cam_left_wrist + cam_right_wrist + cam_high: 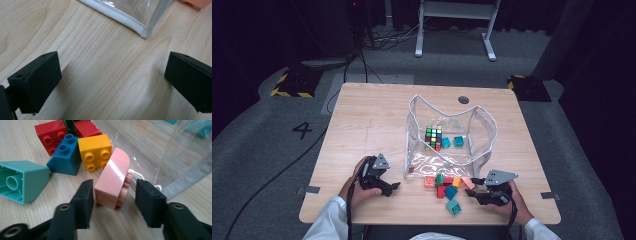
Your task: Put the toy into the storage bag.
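A curved pale pink plastic building brick (113,182) lies on its side near the front edge of the wooden tabletop (362,115), just in front of the open mouth of a clear plastic pouch with white piping (447,132). The right gripper (113,195) is set around this brick with its jaws apart: the left pad is at or nearly at the smooth curved face, while a gap is seen between the right pad and the studded side. The left gripper (112,77) is held open over bare wood near the front left corner of the pouch, with nothing between its jaws.

A yellow square brick (96,151) stands against the pink brick's far end, with a dark blue sloped brick (65,157) and red bricks (51,135) beside it, and a teal hollow brick (22,181) farther towards the front edge.

The grip is judged risky: because one face is rounded and the other studded, the brick could be squeezed out sideways or twisted as the jaws are closed. If it is pushed forward, the yellow brick could be knocked, or the loose plastic lip of the pouch could be caught.
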A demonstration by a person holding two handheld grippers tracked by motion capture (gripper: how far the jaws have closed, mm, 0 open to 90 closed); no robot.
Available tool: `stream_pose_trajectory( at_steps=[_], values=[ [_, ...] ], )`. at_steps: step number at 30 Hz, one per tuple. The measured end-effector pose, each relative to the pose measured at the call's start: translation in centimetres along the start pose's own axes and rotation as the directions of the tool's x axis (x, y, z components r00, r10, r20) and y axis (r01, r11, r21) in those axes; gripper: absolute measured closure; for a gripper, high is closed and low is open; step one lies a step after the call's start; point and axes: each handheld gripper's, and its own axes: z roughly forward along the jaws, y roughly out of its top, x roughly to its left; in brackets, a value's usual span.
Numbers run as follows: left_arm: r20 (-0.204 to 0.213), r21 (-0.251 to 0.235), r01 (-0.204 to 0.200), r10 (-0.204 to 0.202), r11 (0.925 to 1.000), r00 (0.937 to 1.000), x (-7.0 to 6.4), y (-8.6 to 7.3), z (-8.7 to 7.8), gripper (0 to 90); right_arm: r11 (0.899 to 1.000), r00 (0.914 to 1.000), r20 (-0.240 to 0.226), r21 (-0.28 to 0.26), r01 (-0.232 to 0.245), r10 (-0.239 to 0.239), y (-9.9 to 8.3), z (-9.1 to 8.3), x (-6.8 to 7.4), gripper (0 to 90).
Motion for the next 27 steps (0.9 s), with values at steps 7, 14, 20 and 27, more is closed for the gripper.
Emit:
stream_pose_trajectory(
  at_steps=[7,14,20,27],
  values=[
    [0.0,0.0,0.0,0.0,1.0,1.0,0.0,0.0,0.0,0.8,1.0,0.9999,-0.013,-0.003,0.002,-0.002,-0.4,-0.5,-0.2,64.3],
    [0.0,0.0,0.0,0.0,1.0,1.0,0.0,0.0,0.0,0.8,1.0,0.9996,-0.014,-0.004,0.025,-0.025,-1.6,-2.0,-1.2,65.5],
    [0.002,0.0,0.001,-0.001,1.0,1.0,0.0,0.0,0.0,0.8,1.0,0.9995,-0.019,0.0,0.026,-0.026,-2.2,-3.0,-1.9,65.9],
    [0.0,0.0,0.0,0.0,1.0,1.0,0.0,0.0,0.0,0.8,0.999,0.999,-0.024,0.006,0.036,-0.036,-2.3,-3.9,-2.1,66.4]
  ],
)
